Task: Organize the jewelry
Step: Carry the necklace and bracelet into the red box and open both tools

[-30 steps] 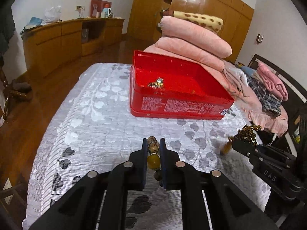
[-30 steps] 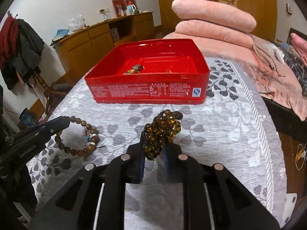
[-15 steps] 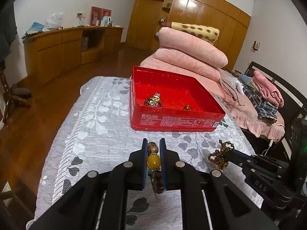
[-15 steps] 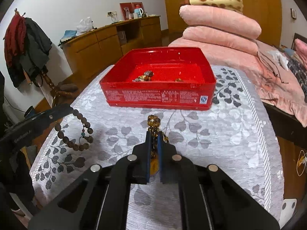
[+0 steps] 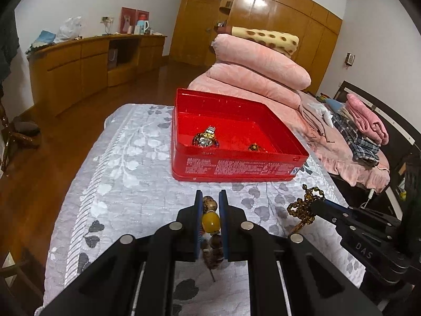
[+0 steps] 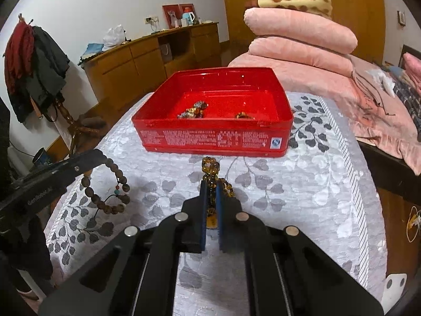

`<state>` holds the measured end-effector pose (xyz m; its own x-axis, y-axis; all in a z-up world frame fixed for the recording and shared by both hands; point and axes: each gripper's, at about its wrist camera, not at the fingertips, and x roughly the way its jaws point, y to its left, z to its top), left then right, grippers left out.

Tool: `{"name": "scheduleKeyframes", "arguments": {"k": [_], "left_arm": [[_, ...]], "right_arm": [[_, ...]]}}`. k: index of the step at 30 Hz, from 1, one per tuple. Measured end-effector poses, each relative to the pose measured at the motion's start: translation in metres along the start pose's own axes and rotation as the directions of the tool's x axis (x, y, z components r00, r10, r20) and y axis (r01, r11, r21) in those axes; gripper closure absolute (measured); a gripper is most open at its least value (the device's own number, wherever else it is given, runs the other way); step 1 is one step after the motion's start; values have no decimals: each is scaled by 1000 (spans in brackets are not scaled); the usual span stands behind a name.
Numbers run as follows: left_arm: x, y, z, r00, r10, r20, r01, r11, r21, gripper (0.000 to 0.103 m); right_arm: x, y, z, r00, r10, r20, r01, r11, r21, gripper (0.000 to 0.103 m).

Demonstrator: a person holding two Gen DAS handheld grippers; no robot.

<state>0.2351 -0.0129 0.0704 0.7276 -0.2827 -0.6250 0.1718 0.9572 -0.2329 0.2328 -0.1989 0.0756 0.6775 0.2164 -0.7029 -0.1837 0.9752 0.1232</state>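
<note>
Beads of a wooden bracelet (image 5: 210,226) are pinched between the nearly closed fingers of the left gripper (image 5: 210,200), its loop hanging below above the bench (image 5: 126,173). Ahead of both grippers, a red tin (image 5: 236,163) is seen holding jewelry pieces (image 5: 206,138). An amber bead bracelet (image 6: 211,181) is clamped in the narrowly closed right gripper (image 6: 211,187).
</note>
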Motion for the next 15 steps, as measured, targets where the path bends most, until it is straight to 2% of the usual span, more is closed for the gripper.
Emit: {"name": "scheduleKeyframes", "arguments": {"k": [15], "left_arm": [[11,-22,44,999,-7,46,5,999,47,91]], "right_arm": [[-1,2,49,999,-6,54,7,999,-36,98]]}}
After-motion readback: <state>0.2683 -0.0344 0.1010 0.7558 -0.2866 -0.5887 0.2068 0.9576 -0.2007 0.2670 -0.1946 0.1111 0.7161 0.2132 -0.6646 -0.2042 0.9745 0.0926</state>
